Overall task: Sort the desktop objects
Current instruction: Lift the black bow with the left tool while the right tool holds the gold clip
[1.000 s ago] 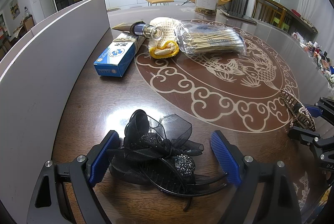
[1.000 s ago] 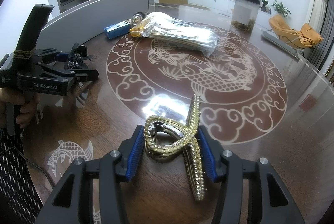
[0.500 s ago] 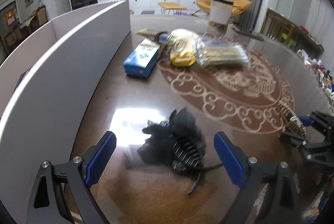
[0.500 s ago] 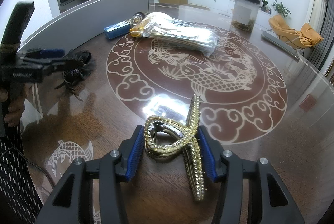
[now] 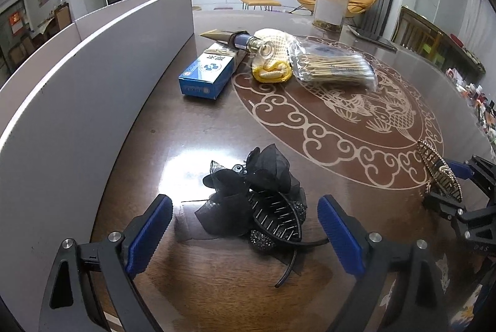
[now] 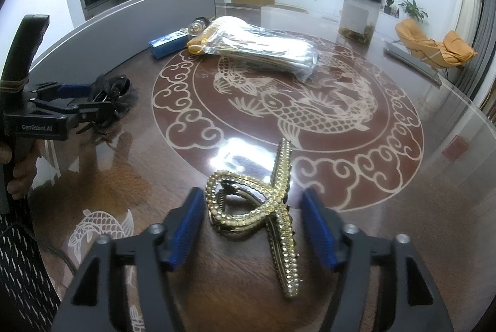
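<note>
A black hair clip with a gauze bow (image 5: 257, 205) lies on the dark table, teeth up. My left gripper (image 5: 245, 217) stands open around it, with both blue pads well clear. The right wrist view shows this gripper (image 6: 93, 104) and the clip (image 6: 114, 87) at far left, with a hand on the handle. A gold rhinestone claw clip (image 6: 276, 208) rests on the table between the pads of my right gripper (image 6: 252, 214). Its jaws are opening, and a small gap shows on each side of the clip. In the left wrist view the gold clip (image 5: 437, 174) is at the right edge.
A grey partition (image 5: 93, 90) runs along the left of the table. At the far end lie a blue box (image 5: 206, 73), a small bottle (image 5: 251, 42), a yellow-and-white knitted piece (image 5: 272, 65) and a bag of cotton swabs (image 5: 334, 68). A clear container (image 5: 330, 8) stands behind.
My left jaws spread a little and drew back from the black clip, which has tipped over on the table. My right jaws have widened off the gold clip, which stays put.
</note>
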`<action>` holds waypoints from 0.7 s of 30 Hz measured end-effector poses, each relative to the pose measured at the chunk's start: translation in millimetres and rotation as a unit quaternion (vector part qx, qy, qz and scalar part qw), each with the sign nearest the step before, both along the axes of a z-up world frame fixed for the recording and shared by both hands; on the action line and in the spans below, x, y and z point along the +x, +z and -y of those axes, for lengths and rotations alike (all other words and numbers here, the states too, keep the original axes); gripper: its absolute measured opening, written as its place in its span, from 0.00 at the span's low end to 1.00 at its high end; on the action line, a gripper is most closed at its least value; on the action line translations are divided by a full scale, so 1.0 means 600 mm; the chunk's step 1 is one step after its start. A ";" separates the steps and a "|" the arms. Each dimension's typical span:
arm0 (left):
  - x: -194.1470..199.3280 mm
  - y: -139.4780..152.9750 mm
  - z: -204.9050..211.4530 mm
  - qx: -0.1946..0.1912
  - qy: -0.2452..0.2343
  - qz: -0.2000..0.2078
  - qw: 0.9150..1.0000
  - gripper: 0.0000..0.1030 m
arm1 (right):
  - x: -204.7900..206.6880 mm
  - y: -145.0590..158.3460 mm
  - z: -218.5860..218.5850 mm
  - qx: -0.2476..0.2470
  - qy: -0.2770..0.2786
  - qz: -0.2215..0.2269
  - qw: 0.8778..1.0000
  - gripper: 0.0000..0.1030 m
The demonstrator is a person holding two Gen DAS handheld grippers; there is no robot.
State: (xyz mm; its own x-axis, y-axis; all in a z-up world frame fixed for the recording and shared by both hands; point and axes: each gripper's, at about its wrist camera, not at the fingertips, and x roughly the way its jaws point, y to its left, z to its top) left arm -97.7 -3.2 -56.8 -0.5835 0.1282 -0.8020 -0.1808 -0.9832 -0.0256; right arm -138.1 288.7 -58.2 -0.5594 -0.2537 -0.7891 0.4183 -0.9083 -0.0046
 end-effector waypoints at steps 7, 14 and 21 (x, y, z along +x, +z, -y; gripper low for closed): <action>0.000 -0.003 0.002 0.002 0.005 0.003 1.000 0.93 | 0.000 -0.002 0.003 0.001 0.004 0.003 1.000 0.78; -0.003 -0.007 0.009 0.004 0.018 0.009 1.000 0.93 | -0.003 -0.004 0.002 0.004 0.001 0.005 1.000 0.81; -0.006 -0.008 0.004 0.018 0.029 0.017 0.999 0.93 | -0.005 -0.005 0.002 0.005 0.000 0.007 1.000 0.85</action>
